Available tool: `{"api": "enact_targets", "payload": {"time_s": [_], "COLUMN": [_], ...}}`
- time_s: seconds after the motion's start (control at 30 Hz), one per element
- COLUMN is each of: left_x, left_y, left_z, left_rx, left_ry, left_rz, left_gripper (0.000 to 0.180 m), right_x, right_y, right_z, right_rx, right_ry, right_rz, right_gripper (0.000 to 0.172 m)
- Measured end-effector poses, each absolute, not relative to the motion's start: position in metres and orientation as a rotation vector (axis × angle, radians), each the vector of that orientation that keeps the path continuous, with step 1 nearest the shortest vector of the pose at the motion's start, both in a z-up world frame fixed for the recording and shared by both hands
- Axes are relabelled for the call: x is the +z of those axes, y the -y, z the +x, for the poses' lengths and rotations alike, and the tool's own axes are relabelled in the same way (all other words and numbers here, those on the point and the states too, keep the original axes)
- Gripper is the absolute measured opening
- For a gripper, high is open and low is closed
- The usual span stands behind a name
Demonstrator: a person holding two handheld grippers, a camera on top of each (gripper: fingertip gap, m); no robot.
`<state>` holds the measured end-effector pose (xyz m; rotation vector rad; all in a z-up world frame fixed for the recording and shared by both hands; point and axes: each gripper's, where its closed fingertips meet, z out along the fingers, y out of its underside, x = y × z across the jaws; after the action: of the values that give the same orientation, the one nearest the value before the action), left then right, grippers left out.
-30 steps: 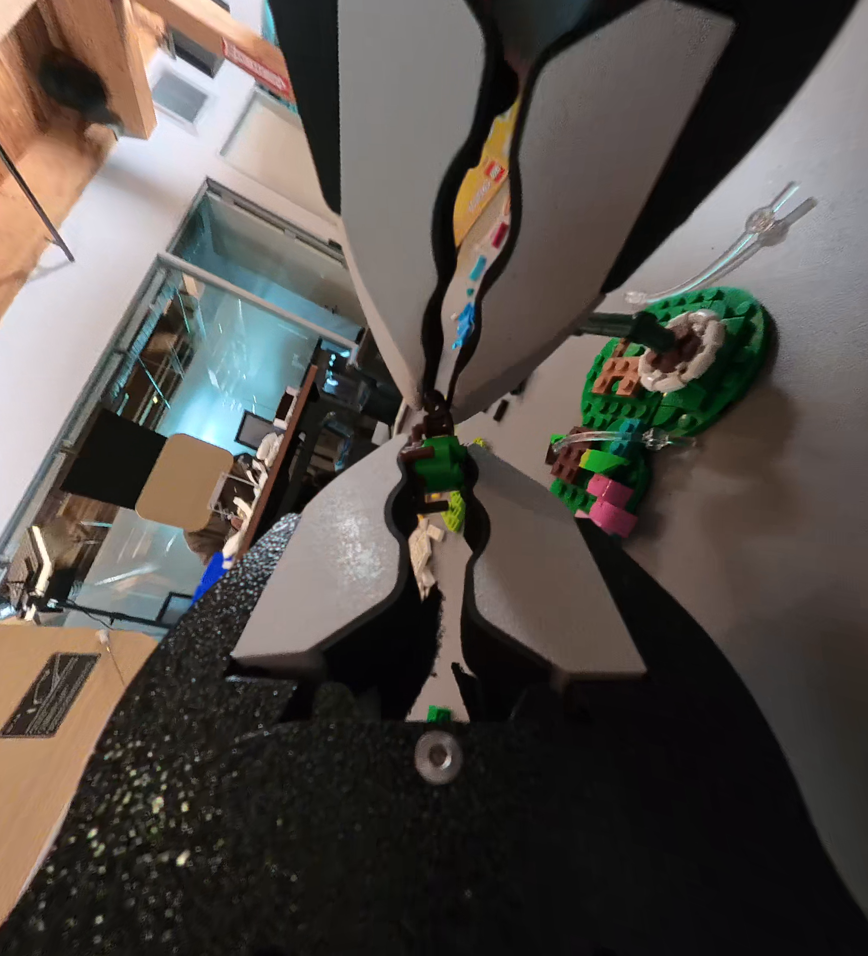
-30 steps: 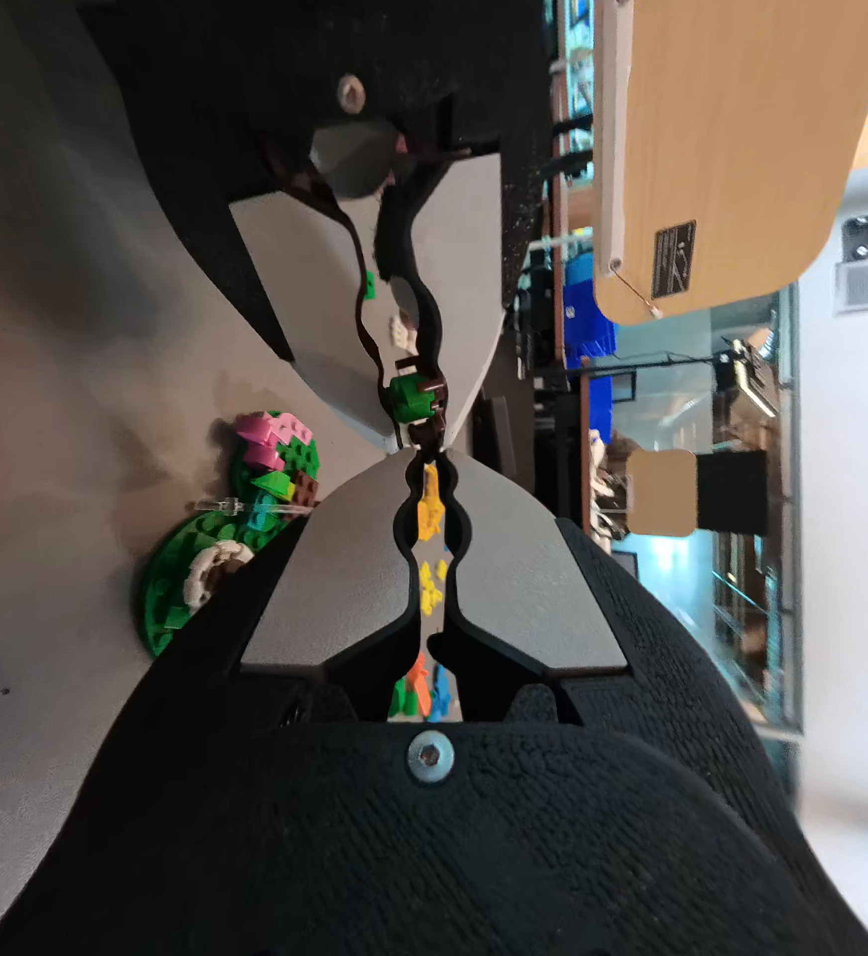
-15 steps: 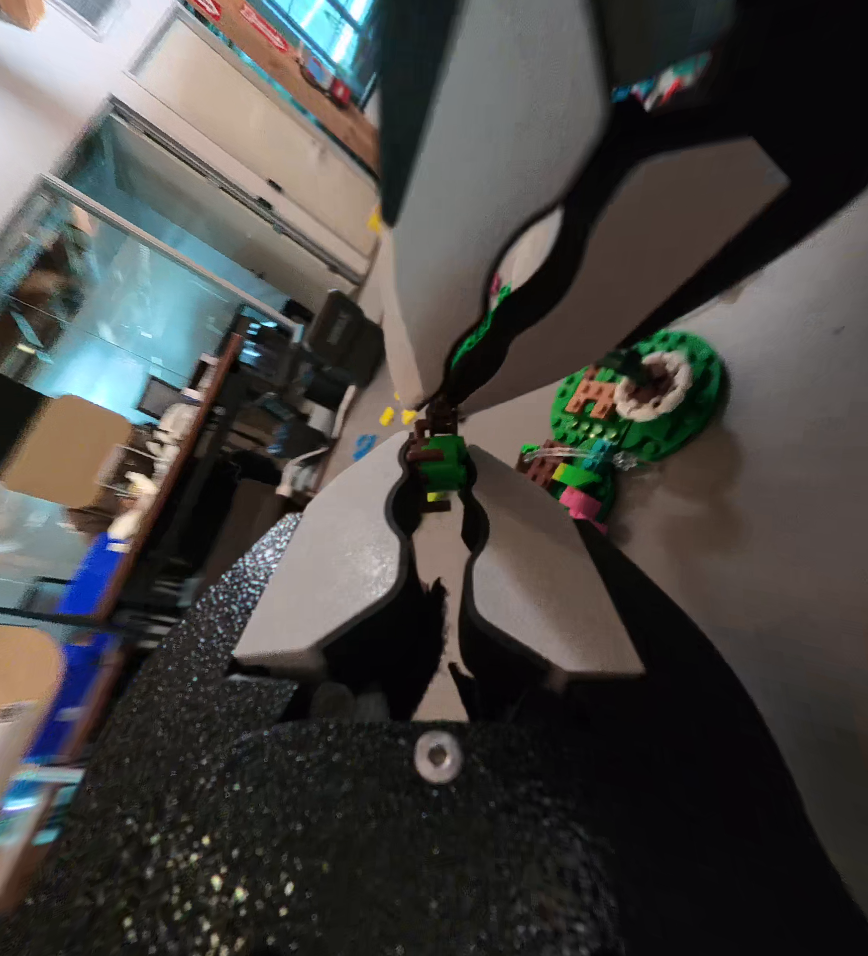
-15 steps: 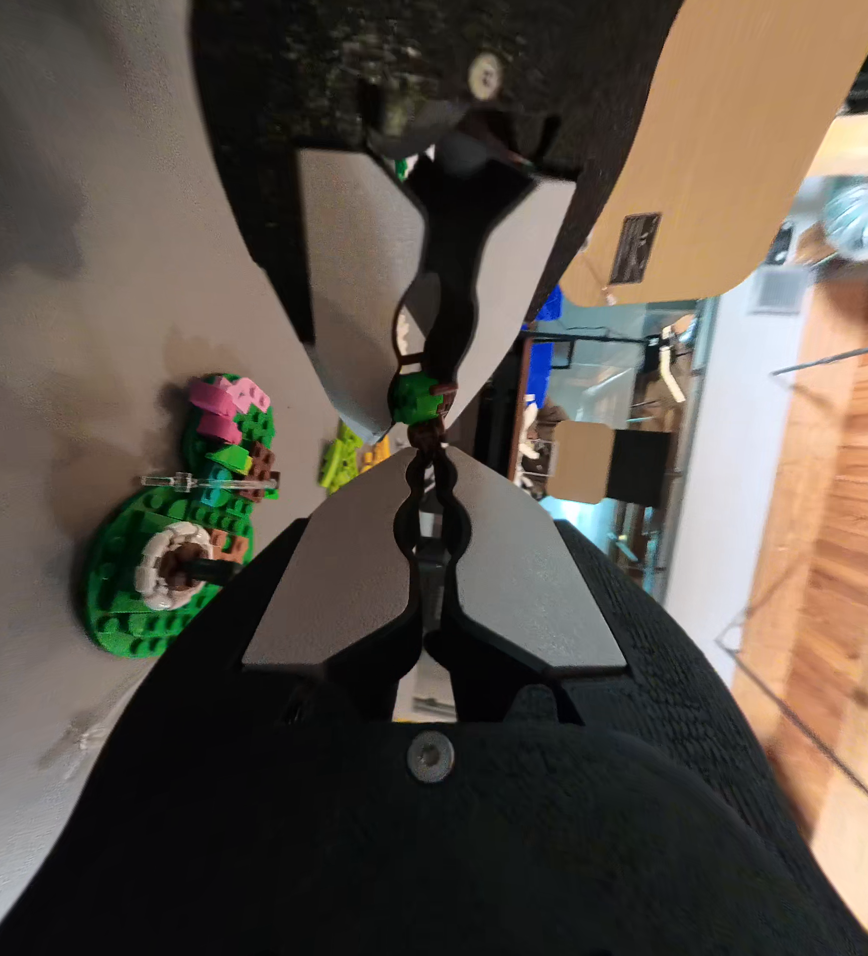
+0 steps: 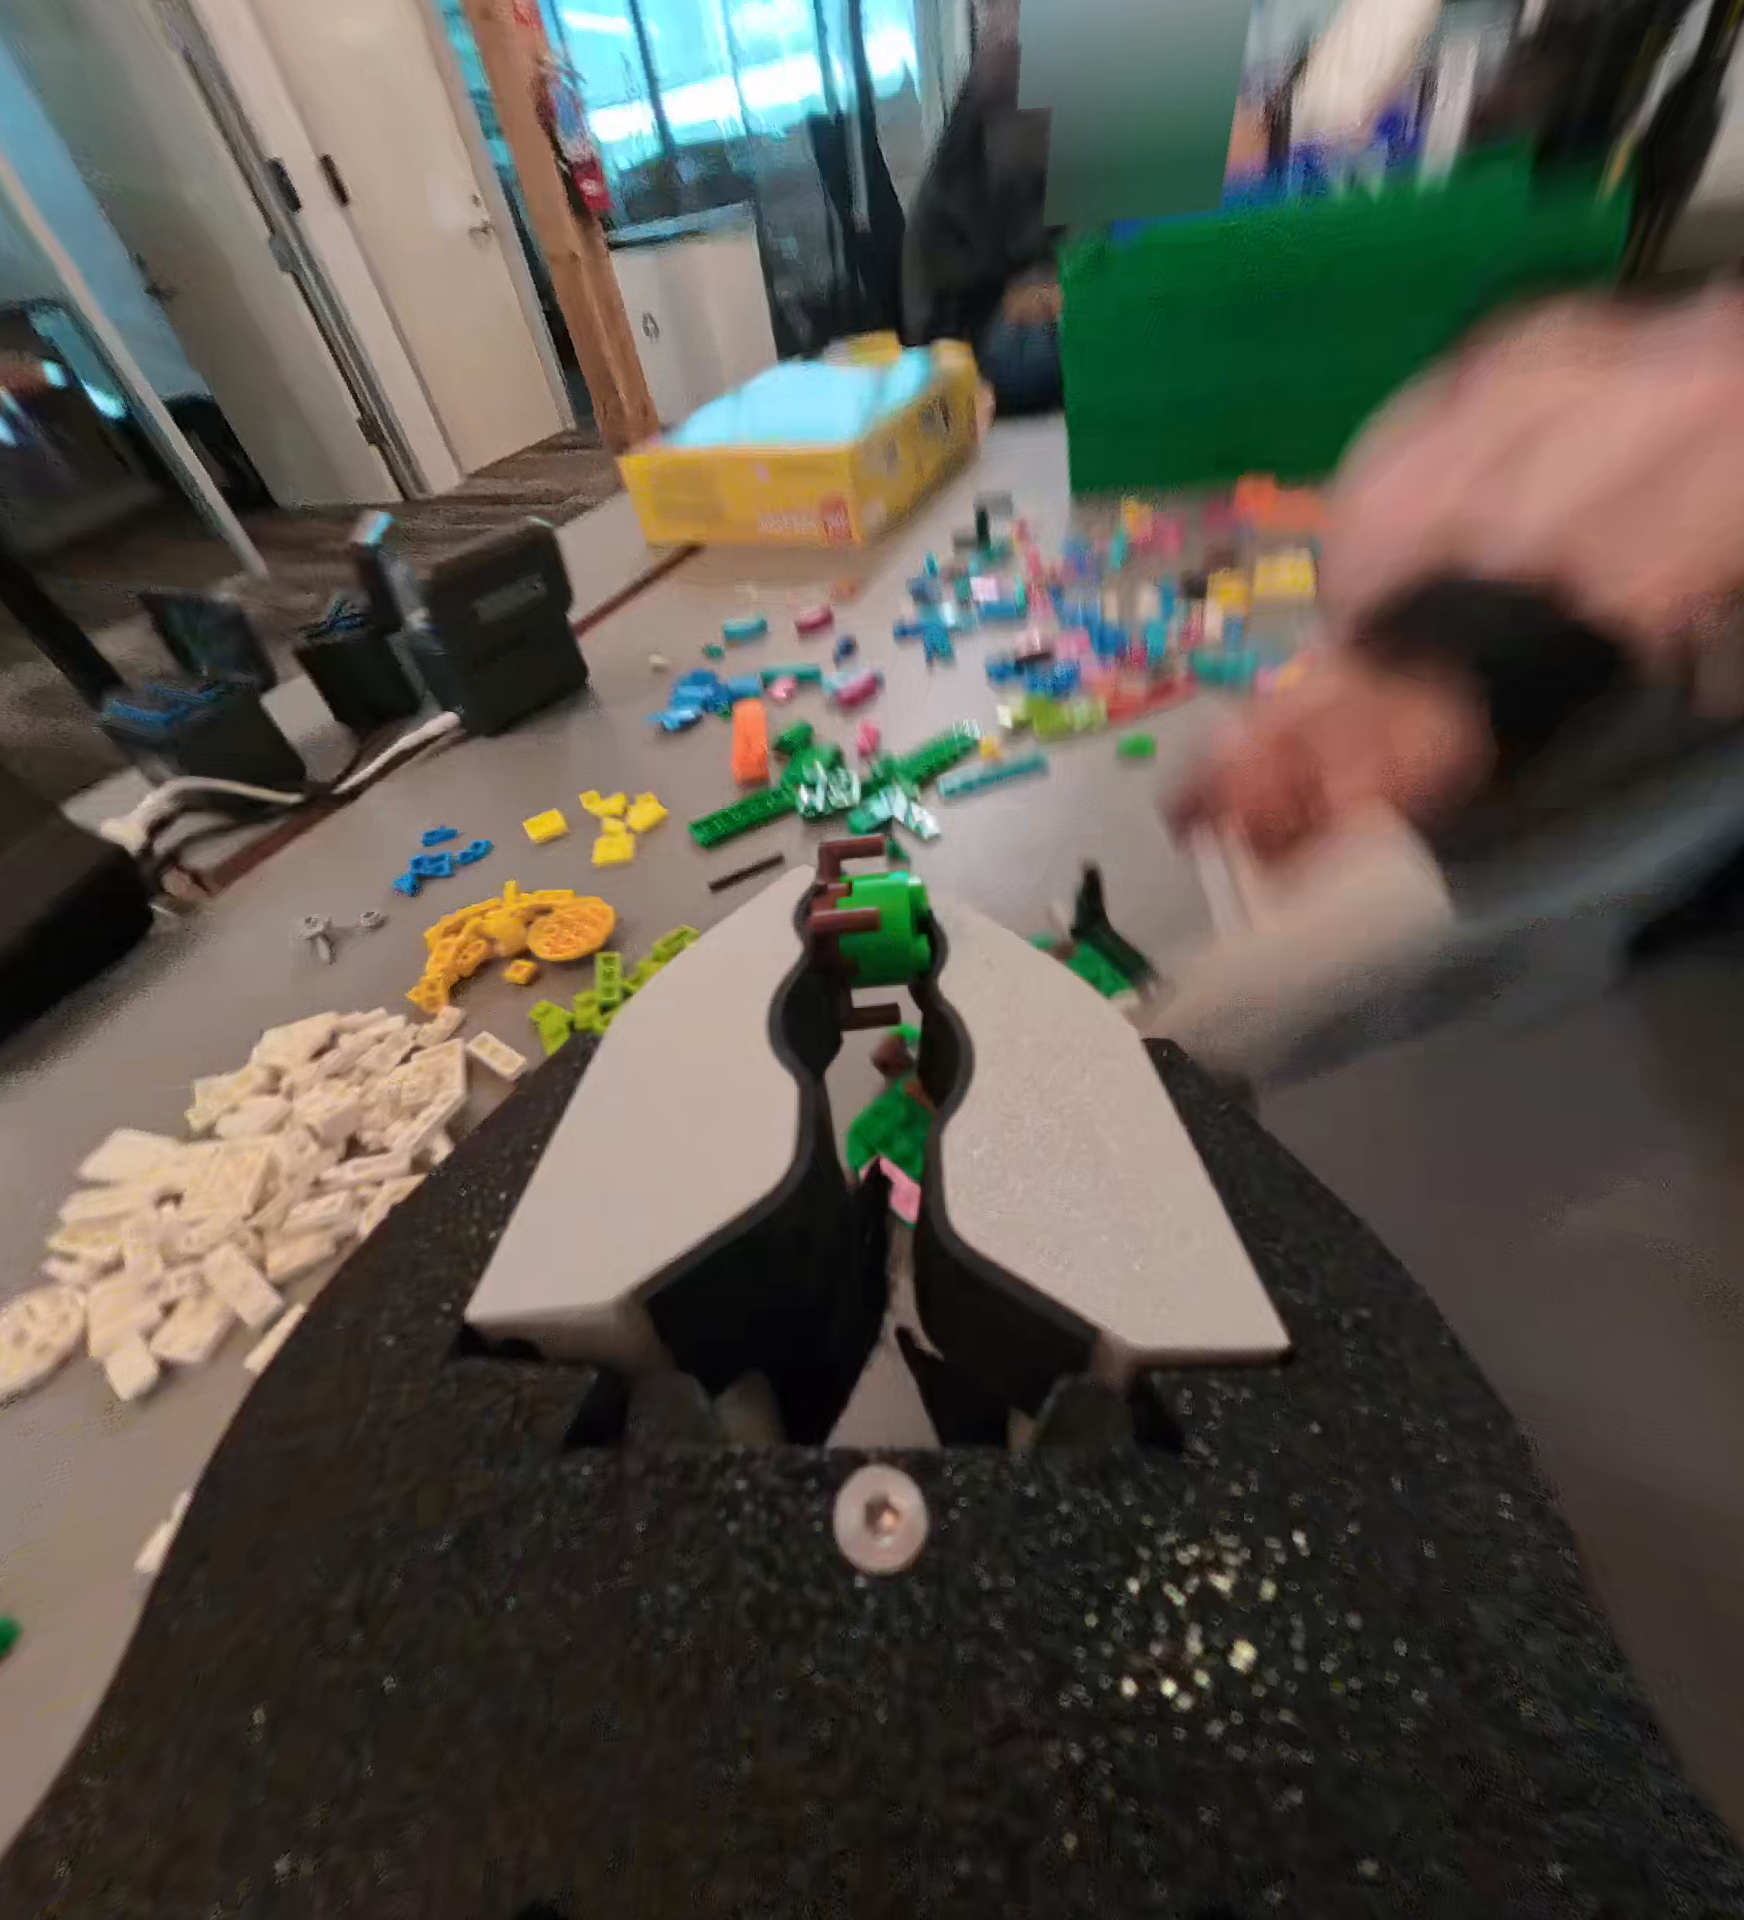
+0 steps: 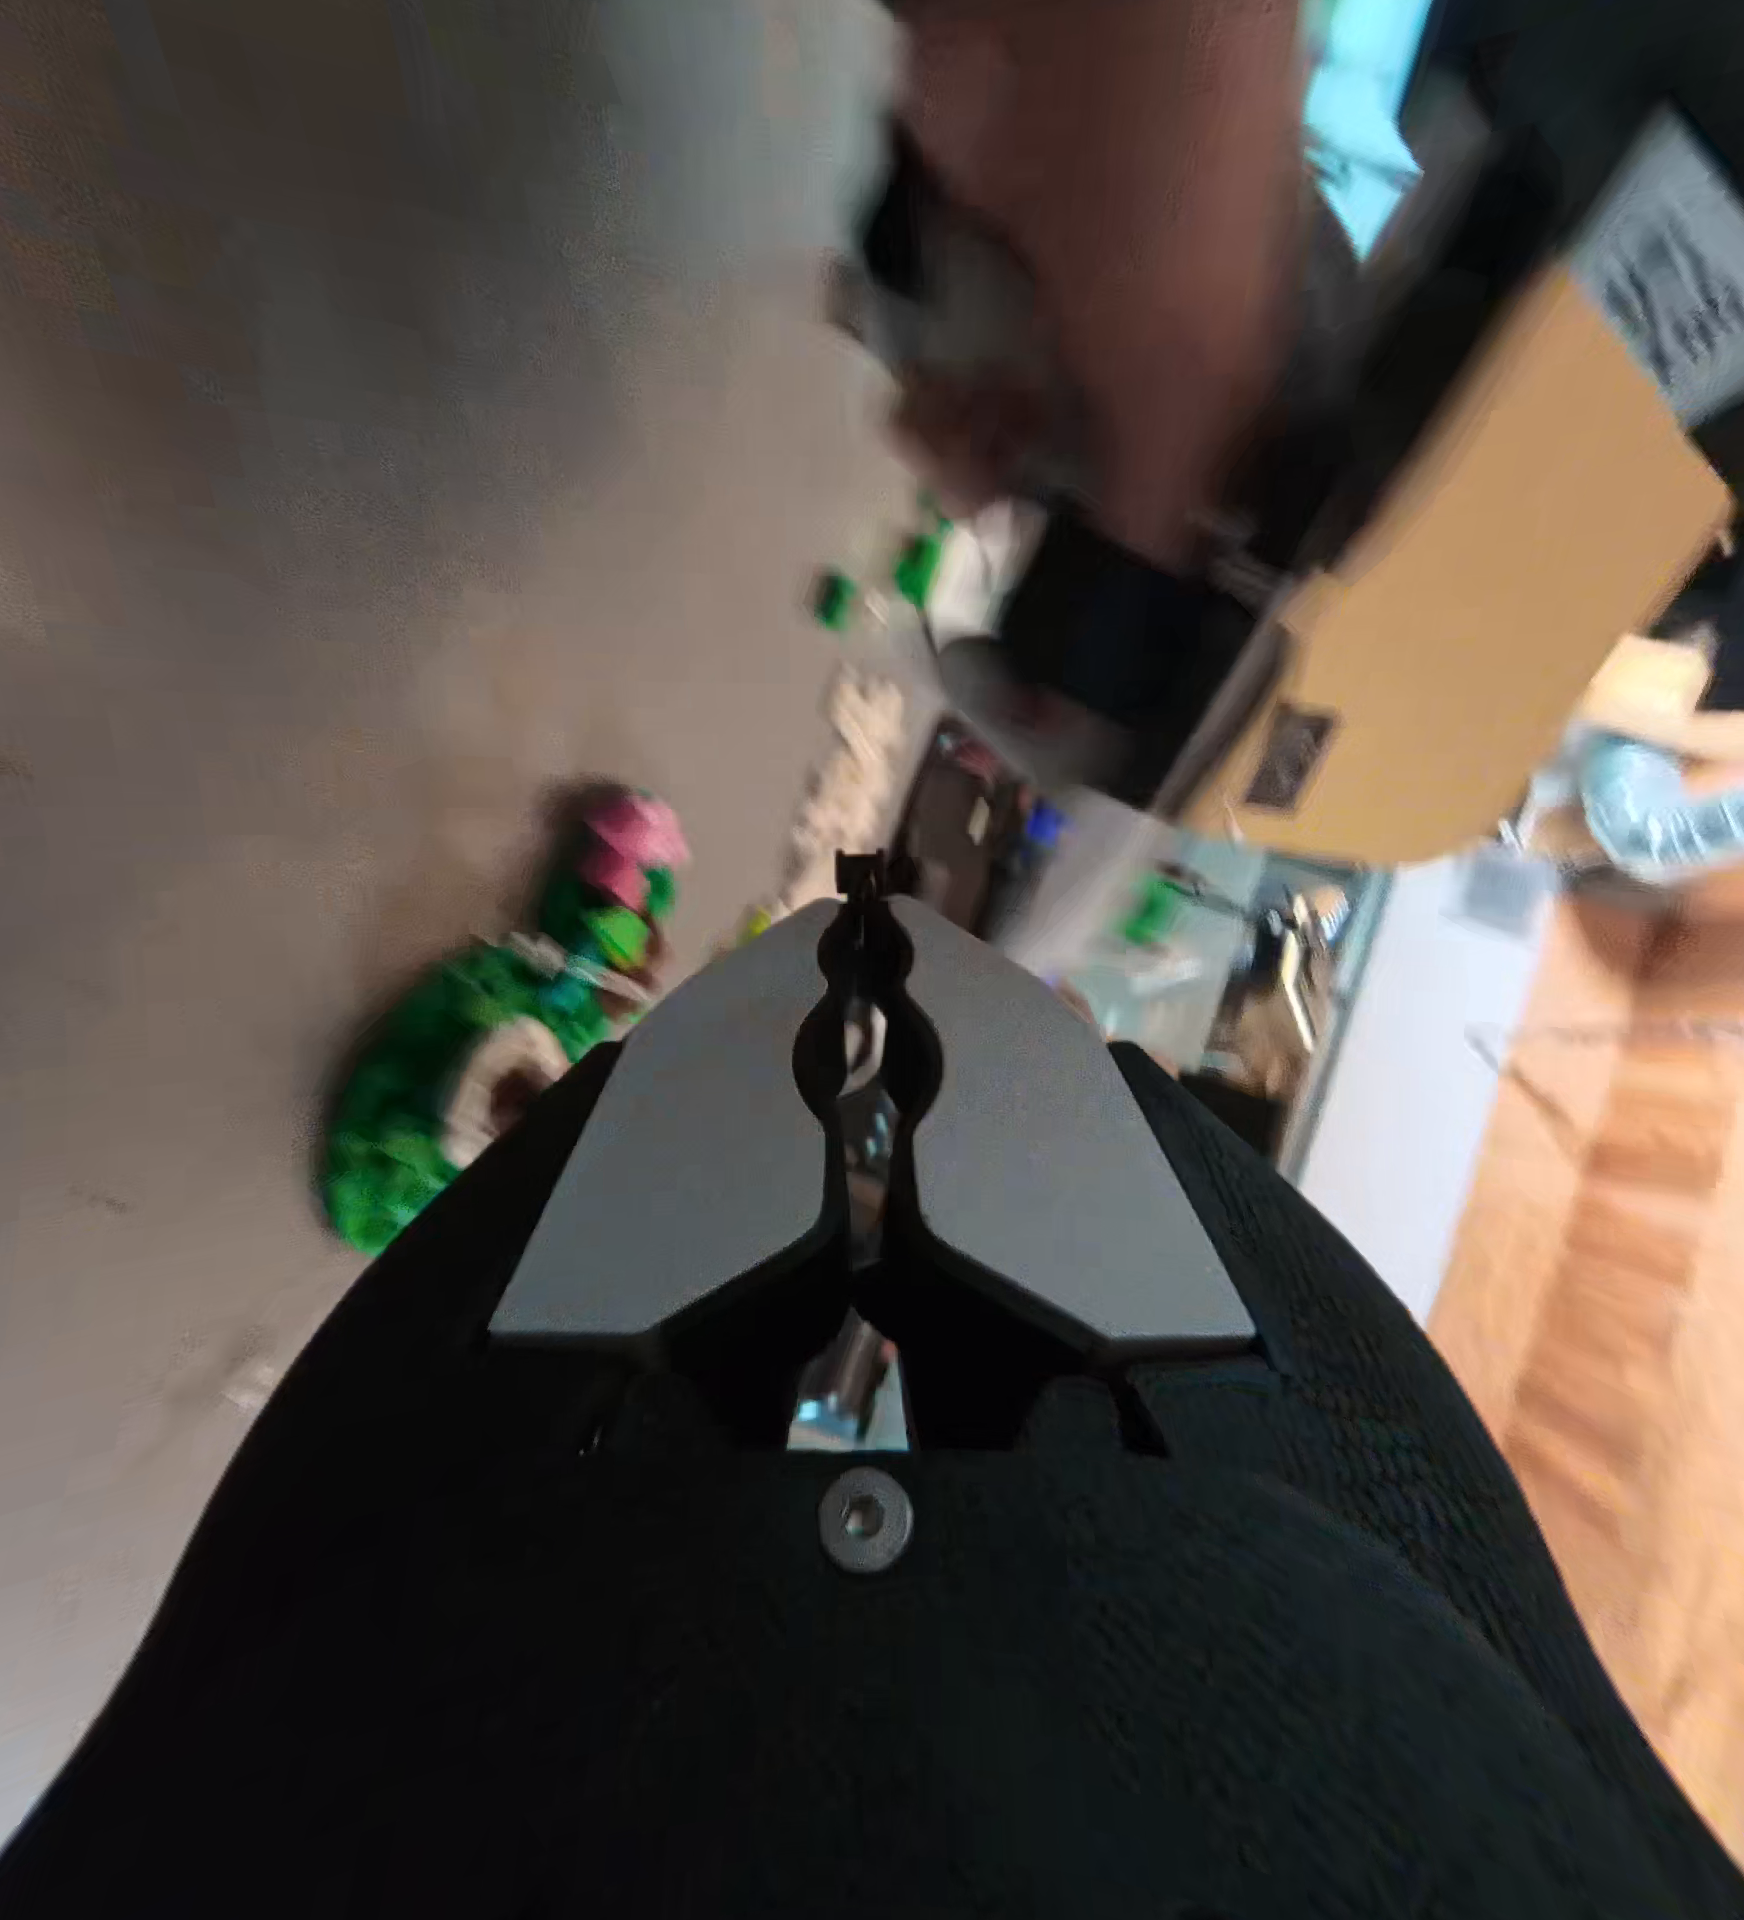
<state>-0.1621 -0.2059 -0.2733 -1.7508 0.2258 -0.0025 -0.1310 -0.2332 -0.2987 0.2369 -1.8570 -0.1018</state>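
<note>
My left gripper [image 5: 873,920] is shut on a small green brick with a brown branch piece [image 5: 883,930]. It holds the piece above the grey table [image 5: 1470,1247]. In the left wrist view, a blurred hand [image 5: 1574,468] with the other gripper is at the right. My right gripper [image 6: 863,920] has its jaws nearly together on a small dark piece [image 6: 860,868] that sticks out past the tips. A round green plate model [image 6: 411,1101] with a white ring and pink bricks [image 6: 629,842] lies on the table to its left. It is blurred.
In the left wrist view, the table holds a white brick pile [image 5: 224,1174], yellow pieces [image 5: 525,935], lime pieces [image 5: 598,987] and mixed coloured bricks [image 5: 1055,623]. A yellow box [image 5: 806,457] and an upright green baseplate [image 5: 1315,332] stand behind. Black boxes [image 5: 494,623] are at the left. The gap from one gripper's tips to the other's is roughly 5 centimeters.
The two grippers were tip to tip on the green and brown piece and have pulled apart. The left one keeps that piece and the right one carries a small dark piece. Both views swung round.
</note>
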Motion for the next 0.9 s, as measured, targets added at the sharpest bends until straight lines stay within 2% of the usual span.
{"api": "enact_targets", "payload": {"time_s": [0.1,0.33,0.5,0.7,0.9], "left_x": [-0.256,-0.264,-0.274,-0.302,-0.303], "left_y": [0.222,0.220,0.229,0.223,0.223], "left_z": [-0.200,-0.197,-0.178,-0.155,-0.165], "left_rx": [0.117,0.417,0.571,0.614,0.577], "left_ry": [-0.170,-0.214,-0.313,-0.503,-0.450], "left_rz": [-1.715,-1.607,-1.570,-1.643,-1.656], "left_gripper": [0.012,0.012,0.013,0.013,0.013], "right_x": [-0.315,-0.266,-0.253,-0.308,-0.344], "right_y": [0.246,0.208,0.179,0.103,0.090], "right_z": [-0.133,-0.145,-0.151,-0.162,-0.170], "right_rx": [-0.111,0.057,0.208,0.181,0.200], "right_ry": [1.846,1.679,1.686,1.878,1.981], "right_rz": [0.336,-0.003,-0.230,-0.594,-0.695], "right_gripper": [0.001,0.002,0.002,0.003,0.004]}}
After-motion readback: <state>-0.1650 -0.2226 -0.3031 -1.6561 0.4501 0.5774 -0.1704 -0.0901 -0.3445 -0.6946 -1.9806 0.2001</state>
